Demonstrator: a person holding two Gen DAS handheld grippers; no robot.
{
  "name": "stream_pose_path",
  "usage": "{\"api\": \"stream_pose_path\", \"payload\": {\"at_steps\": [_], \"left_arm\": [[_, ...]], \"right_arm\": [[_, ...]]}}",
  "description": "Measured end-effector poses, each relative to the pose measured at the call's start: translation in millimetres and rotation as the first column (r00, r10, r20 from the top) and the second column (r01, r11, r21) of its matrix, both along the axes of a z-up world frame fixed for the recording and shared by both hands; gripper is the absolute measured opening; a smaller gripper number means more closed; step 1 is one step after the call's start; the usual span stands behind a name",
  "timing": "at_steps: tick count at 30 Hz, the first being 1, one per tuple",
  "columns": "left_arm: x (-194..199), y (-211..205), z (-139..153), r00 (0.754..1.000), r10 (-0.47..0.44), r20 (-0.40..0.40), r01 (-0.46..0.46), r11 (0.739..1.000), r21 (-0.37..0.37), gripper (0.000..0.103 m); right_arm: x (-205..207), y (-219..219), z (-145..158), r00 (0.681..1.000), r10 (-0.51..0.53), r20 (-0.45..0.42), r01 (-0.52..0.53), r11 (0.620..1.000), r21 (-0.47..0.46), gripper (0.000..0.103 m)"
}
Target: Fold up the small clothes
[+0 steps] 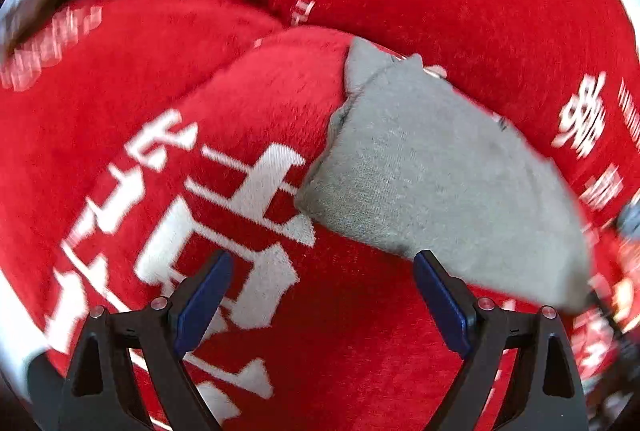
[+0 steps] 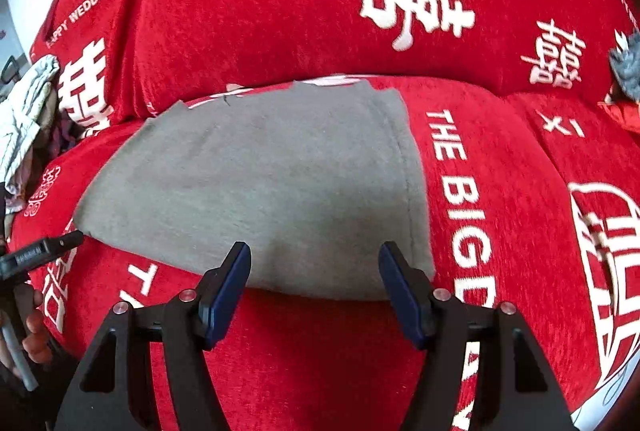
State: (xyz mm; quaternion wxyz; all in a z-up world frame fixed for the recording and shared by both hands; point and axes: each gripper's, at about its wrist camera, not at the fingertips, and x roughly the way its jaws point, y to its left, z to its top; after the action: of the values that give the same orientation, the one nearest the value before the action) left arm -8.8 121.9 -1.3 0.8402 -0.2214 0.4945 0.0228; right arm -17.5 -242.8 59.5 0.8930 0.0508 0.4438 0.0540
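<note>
A small grey garment lies folded flat on a red sofa seat cushion printed with white characters. In the left wrist view the same grey garment lies to the right of centre, and this view is motion-blurred. My left gripper is open and empty, its right finger at the garment's near edge. My right gripper is open and empty, its fingertips just over the garment's near edge. The tip of the left gripper shows at the left of the right wrist view, beside the garment's left corner.
The red sofa backrest rises behind the garment. A pile of light clothes lies at the far left. A small grey item sits at the far right on the sofa.
</note>
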Motion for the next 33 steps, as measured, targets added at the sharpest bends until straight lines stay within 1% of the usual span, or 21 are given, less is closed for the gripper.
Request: {"api": "stream_pose_path", "payload": {"at_steps": [2,4,8,9,10,11,12,13,14,15,17,18,19,21,23,24,26,29,32,33], "left_arm": [[2,2,1,1.000,-0.005,0.013,0.006,0.998,-0.068,0.092],[10,1,-1,0.999,-0.024,0.025,0.028,0.987,-0.160,0.092],[29,1,-5,0.999,-0.005,0.045,0.015,0.971,-0.237,0.092],[33,2,-5,0.999,0.003,0.050,0.010,0.963,-0.270,0.092],[39,3,-6,0.999,0.009,0.053,0.008,0.949,-0.316,0.091],[41,4,-8,0.998,0.010,0.056,0.010,0.938,-0.347,0.072],[46,4,-10,0.999,0.002,0.053,0.018,0.927,-0.376,0.058],[52,3,-17,0.999,-0.016,0.030,0.027,0.917,-0.398,0.041],[56,2,-23,1.000,-0.020,0.009,0.022,0.915,-0.402,0.032],[56,3,-25,1.000,-0.011,0.017,0.017,0.916,-0.400,0.029],[56,7,-27,1.000,0.004,0.017,0.004,0.910,-0.416,0.021],[55,8,-27,1.000,0.012,0.017,-0.003,0.908,-0.418,0.020],[55,8,-26,1.000,0.014,0.021,-0.004,0.913,-0.407,0.020],[54,3,-20,0.999,0.009,0.038,0.004,0.942,-0.335,0.020],[54,-5,-11,0.998,-0.013,0.062,0.028,0.969,-0.246,0.020],[55,-9,-7,0.997,-0.022,0.073,0.036,0.977,-0.211,0.019],[56,-12,-5,0.996,-0.036,0.080,0.049,0.984,-0.173,0.017],[57,-12,-6,0.995,-0.059,0.083,0.071,0.987,-0.147,0.017],[56,-11,-7,0.992,-0.079,0.098,0.092,0.986,-0.140,0.017],[56,-11,-7,0.991,-0.085,0.105,0.099,0.986,-0.134,0.017]], "right_arm": [[2,6,-1,1.000,0.009,-0.007,-0.009,1.000,0.002,0.070],[5,14,-3,1.000,0.023,-0.013,-0.023,1.000,0.004,0.070],[8,25,-7,0.999,0.048,-0.024,-0.048,0.999,0.006,0.070],[9,28,-8,0.998,0.053,-0.029,-0.053,0.999,0.003,0.070],[10,29,-9,0.998,0.056,-0.034,-0.056,0.998,0.001,0.070],[11,30,-10,0.998,0.057,-0.037,-0.057,0.998,0.001,0.070],[13,30,-10,0.998,0.056,-0.041,-0.056,0.998,0.002,0.070],[15,30,-10,0.997,0.057,-0.044,-0.057,0.998,0.003,0.070],[17,31,-10,0.997,0.057,-0.047,-0.057,0.998,0.002,0.070],[20,32,-9,0.997,0.058,-0.049,-0.058,0.998,-0.001,0.070],[28,37,-6,0.996,0.066,-0.053,-0.067,0.998,-0.012,0.070],[34,41,-2,0.996,0.075,-0.053,-0.076,0.997,-0.024,0.070],[39,46,1,0.995,0.079,-0.056,-0.081,0.996,-0.031,0.070],[55,59,8,0.993,0.104,-0.058,-0.106,0.994,-0.030,0.070],[80,74,15,0.987,0.145,-0.073,-0.144,0.989,0.011,0.070],[97,86,18,0.980,0.175,-0.091,-0.171,0.984,0.046,0.071],[125,105,17,0.968,0.220,-0.120,-0.209,0.973,0.093,0.072],[173,143,9,0.944,0.269,-0.192,-0.241,0.958,0.156,0.072],[210,188,-8,0.915,0.298,-0.271,-0.258,0.950,0.175,0.072],[224,207,-17,0.901,0.302,-0.310,-0.255,0.949,0.183,0.072]]}}
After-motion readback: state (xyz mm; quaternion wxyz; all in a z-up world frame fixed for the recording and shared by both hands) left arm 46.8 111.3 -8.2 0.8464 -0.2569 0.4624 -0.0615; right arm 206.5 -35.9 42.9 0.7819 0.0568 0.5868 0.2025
